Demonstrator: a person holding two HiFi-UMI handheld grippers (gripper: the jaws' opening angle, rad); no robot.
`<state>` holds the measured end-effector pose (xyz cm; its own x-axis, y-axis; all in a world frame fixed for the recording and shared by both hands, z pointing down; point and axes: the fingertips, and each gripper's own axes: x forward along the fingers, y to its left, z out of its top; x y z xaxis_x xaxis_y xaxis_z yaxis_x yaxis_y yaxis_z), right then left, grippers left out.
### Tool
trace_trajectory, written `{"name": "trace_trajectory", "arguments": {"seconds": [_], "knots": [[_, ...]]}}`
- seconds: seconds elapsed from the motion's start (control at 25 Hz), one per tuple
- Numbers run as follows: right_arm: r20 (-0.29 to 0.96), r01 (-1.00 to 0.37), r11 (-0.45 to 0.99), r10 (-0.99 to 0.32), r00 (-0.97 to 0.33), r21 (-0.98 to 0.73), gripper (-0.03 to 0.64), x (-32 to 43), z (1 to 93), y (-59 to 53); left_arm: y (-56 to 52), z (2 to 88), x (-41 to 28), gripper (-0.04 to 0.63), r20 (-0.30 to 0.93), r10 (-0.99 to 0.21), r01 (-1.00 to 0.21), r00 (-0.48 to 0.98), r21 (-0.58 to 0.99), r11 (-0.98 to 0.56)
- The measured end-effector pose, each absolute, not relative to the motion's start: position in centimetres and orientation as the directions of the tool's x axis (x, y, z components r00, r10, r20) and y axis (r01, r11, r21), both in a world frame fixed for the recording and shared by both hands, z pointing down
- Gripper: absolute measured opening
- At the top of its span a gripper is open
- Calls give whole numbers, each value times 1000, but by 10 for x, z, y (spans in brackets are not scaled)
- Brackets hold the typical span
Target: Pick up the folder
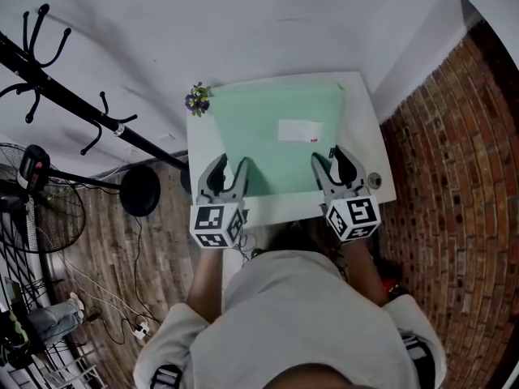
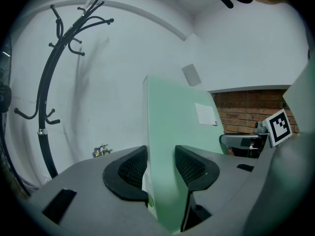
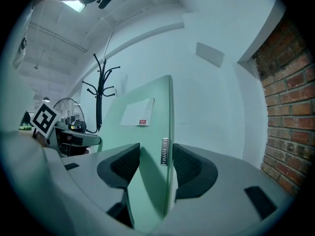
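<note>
The pale green folder [image 1: 268, 136] bears a white label [image 1: 300, 130] and tilts up away from me over the white table [image 1: 284, 211]. Its far edge stands higher than the plant. My left gripper [image 1: 232, 162] is at its near left corner. In the left gripper view the folder [image 2: 172, 127] runs between the wide jaws of the left gripper [image 2: 160, 151], its left edge beside the left pad. My right gripper [image 1: 328, 156] is at the near right corner. There the folder [image 3: 155, 132] and its spine with a metal tag lie between the wide jaws of the right gripper [image 3: 156, 149]. No pad visibly pinches it.
A small potted plant [image 1: 197, 100] stands at the table's far left corner, and a small round thing [image 1: 374, 181] near its right edge. A black coat rack [image 1: 73, 104] and a fan [image 1: 36, 201] stand left; a brick wall [image 1: 454, 177] rises right.
</note>
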<state>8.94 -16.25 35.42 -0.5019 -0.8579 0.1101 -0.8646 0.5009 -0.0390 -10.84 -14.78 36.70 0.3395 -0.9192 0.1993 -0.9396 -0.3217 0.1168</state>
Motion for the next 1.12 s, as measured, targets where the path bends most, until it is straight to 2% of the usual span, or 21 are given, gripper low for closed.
{"name": "trace_trajectory", "arguments": {"seconds": [1.12], "knots": [[118,-868,494,-860,-496,-47,213,104,359,-156,-142,369,-94,193,200,-918,-939,343,105,-328]]}}
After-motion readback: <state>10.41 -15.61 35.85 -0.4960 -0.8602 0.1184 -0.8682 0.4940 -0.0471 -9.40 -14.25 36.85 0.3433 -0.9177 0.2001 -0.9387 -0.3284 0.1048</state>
